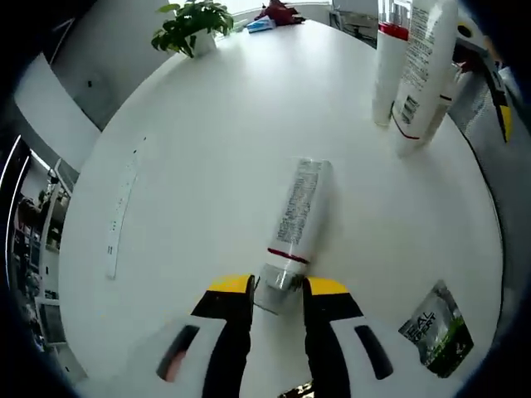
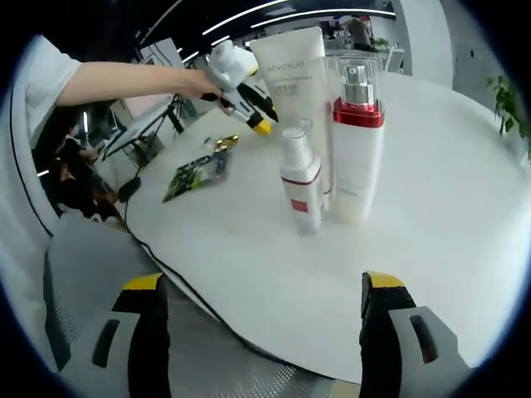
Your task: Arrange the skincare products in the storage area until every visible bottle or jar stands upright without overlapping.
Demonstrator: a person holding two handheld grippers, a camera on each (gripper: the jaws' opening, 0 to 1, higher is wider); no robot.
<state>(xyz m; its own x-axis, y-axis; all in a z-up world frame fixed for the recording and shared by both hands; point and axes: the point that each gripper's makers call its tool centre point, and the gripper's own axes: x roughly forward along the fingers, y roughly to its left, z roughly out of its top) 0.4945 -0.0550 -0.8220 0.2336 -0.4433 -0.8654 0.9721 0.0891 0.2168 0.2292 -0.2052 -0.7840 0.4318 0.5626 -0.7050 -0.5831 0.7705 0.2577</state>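
A white tube [image 1: 300,207] with a red band lies flat on the round white table [image 1: 207,166], its silver cap toward me. My left gripper [image 1: 280,286] is shut on that cap. At the far right a tall bottle with a red collar [image 1: 390,66] and a large white tube [image 1: 423,75] stand upright. In the right gripper view the same group stands close together: the large tube [image 2: 294,75], the red-collared bottle [image 2: 357,141] and a small pump bottle [image 2: 300,186]. My right gripper [image 2: 263,282] hangs open before the table's edge, holding nothing. A hand holds the left gripper [image 2: 241,91] behind the group.
A green sachet [image 1: 436,327] lies flat near the table's edge, seen again as the sachet [image 2: 197,174] left of the bottles. A potted plant [image 1: 192,25] stands at the far side. A long white strip [image 1: 123,207] lies on the left. A grey chair [image 2: 83,274] sits below the table.
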